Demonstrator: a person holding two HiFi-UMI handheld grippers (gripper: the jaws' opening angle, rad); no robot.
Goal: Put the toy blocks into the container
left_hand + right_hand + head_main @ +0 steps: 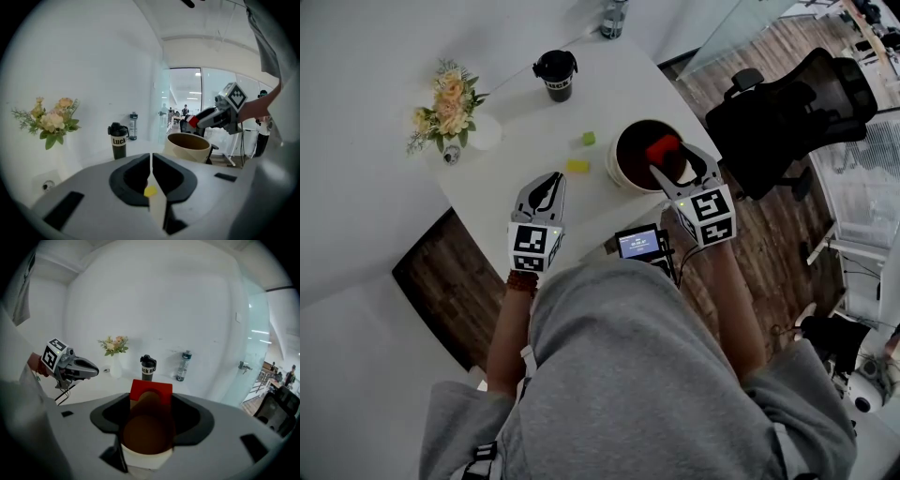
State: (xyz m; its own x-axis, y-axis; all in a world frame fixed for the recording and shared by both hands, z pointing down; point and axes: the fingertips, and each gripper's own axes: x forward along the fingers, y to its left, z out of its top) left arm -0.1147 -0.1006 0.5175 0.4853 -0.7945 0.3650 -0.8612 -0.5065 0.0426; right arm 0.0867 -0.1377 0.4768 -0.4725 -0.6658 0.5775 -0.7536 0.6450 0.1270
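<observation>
The red block (662,146) is pinched by the right claw (667,159) directly above the container (613,167) at frame centre-right, while the left claw (551,181), pressed together, is seen just left of the yellow block (577,167).

- I see a red block (662,148), a yellow block (577,167) and a green block (589,138).
- The container (613,169) is cream outside, brown inside.
- The table (516,141) is white.
- The cup (555,75) is black, its lettering white, I think.
- The flowers (445,101) are peach and cream with green leaves.
- My left gripper (551,180) and right gripper (670,159) are grey, with black-and-white square markers.
</observation>
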